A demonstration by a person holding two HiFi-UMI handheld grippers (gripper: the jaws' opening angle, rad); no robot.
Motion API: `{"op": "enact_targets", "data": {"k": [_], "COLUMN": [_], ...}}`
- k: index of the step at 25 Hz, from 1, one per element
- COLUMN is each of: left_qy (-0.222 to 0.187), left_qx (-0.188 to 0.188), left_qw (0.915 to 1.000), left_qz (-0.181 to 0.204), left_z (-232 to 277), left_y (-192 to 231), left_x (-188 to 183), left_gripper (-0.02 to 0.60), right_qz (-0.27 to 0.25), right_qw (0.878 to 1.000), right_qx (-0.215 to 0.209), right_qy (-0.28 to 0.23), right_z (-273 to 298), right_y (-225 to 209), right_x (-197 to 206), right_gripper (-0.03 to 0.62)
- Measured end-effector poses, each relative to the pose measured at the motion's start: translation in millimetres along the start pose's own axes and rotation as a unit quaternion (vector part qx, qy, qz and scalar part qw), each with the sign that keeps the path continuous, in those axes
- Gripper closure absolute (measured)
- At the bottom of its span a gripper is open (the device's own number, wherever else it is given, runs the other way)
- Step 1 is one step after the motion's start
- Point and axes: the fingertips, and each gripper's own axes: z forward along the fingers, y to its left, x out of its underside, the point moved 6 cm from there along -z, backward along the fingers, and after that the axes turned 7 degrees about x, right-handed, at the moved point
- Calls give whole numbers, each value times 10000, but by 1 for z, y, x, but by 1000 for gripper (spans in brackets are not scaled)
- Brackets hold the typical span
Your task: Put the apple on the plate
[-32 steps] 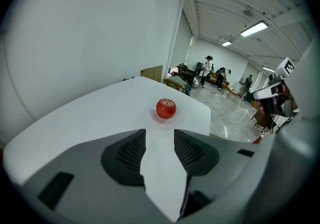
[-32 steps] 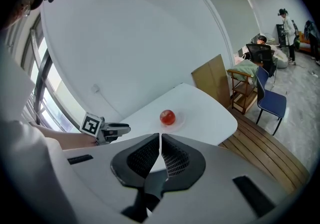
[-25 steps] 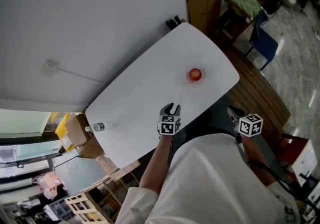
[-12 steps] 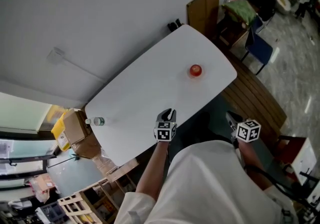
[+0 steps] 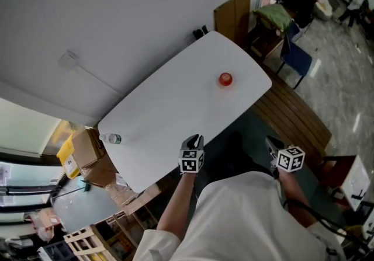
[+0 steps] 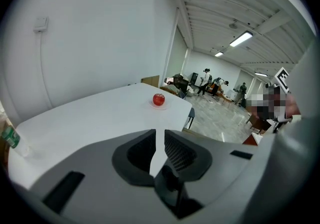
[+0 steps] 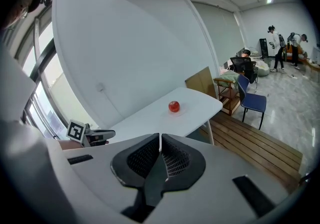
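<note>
One apple (image 5: pixel 225 79) rests well apart from the right hand-held gripper (image 5: pixel 272 144).

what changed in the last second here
The left tongs drew back from over the table to its near edge, their jaws closing on nothing. Nothing was picked up or released. The apple stays on its plate, the bottle stays by the table's corner, and the right tongs stay shut off the table.

A red apple (image 5: pixel 225 79) sits right of centre on the white table (image 5: pixel 175 108), a plastic bottle (image 5: pixel 111 138) at the table's left end.
</note>
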Motion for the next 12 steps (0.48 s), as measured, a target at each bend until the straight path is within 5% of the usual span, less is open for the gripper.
{"op": "enact_targets", "data": {"k": [12], "left_qy": [-316], "left_qx": [-54], "left_qw": [9984], "left_qz": [-468], "left_z": [-25], "left_y": [-24], "left_x": [15], "left_gripper": [569], "right_qz": [-63], "right_qw": [9999], "right_qx": [28], "right_qy": [-154], "right_z": [-20], "right_y": [-14], "right_x": [-1], "right_gripper": [557]}}
